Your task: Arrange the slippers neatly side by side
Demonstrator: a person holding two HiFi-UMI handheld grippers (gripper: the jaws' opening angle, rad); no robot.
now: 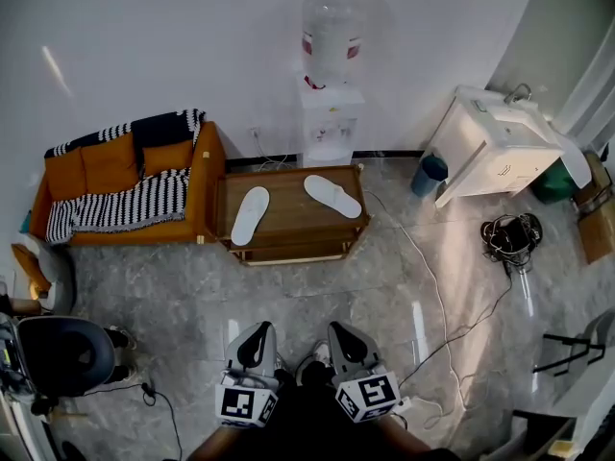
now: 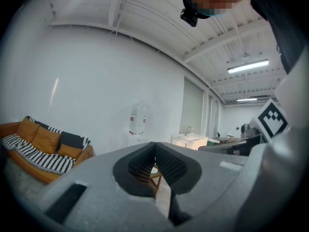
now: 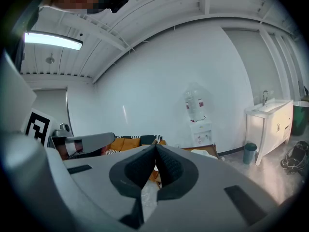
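Note:
Two white slippers lie apart on a low wooden table (image 1: 288, 250) across the room. The left slipper (image 1: 250, 215) points up and slightly right; the right slipper (image 1: 332, 196) lies slanted at the table's far right corner. My left gripper (image 1: 254, 345) and right gripper (image 1: 347, 343) hang side by side at the bottom of the head view, well short of the table. Both are shut with nothing between the jaws. In the left gripper view the tips of my left gripper (image 2: 155, 144) meet; in the right gripper view those of my right gripper (image 3: 156, 146) meet too.
An orange sofa (image 1: 125, 185) with a striped throw stands left of the table. A water dispenser (image 1: 330, 89) stands behind it, a white sink cabinet (image 1: 495, 142) at the right. Cables (image 1: 437, 296) trail over the grey floor. A black office chair (image 1: 62, 355) stands at lower left.

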